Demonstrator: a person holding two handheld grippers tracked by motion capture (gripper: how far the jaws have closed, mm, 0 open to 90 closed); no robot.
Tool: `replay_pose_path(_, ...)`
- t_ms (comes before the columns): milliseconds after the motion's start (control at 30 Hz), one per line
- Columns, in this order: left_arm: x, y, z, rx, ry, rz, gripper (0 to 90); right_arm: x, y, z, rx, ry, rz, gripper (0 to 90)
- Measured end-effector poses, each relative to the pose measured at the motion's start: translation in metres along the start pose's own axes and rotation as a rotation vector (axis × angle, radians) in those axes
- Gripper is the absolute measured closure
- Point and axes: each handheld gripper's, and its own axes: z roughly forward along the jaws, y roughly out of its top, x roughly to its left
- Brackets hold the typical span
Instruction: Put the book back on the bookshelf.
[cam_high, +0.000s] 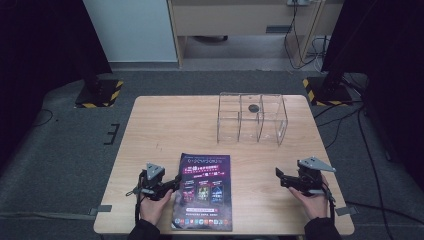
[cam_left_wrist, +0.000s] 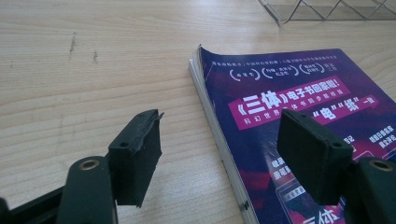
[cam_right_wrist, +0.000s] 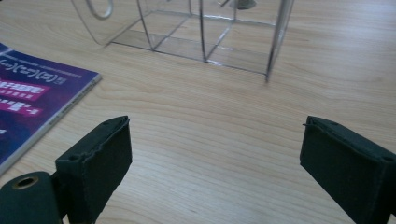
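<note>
Two grippers low in the high view. Left gripper (cam_high: 172, 184) spread, jaws straddling the left edge of the book (cam_high: 205, 190) at lower centre, not pinching yet. Right gripper (cam_high: 278, 177) wide, holding nothing, lower right. Approach step; next, clamp that edge squarely.
</note>
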Motion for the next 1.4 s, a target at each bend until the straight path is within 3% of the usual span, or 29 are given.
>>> replay_pose_path(133,-0.001,-0.002,0.003,0.019,-0.003,0.005,31.1,0.013,0.004,0.0,-0.013,0.03,0.012,9.2)
replay_pose_path(267,-0.004,-0.003,0.006,0.022,-0.011,0.004,33.0,0.03,0.009,0.002,-0.019,0.059,-0.009,7.9)
replay_pose_path(500,-0.008,-0.005,0.01,0.034,-0.024,0.018,34.5,0.047,0.014,0.004,-0.016,0.093,-0.027,7.7)
replay_pose_path(867,-0.012,-0.009,0.015,0.065,-0.044,-0.002,37.2,0.076,0.014,0.014,0.022,0.13,-0.081,8.9)
replay_pose_path(1400,-0.019,-0.014,0.018,0.088,-0.062,0.027,42.4,0.118,0.012,0.03,0.068,0.178,-0.122,14.7)
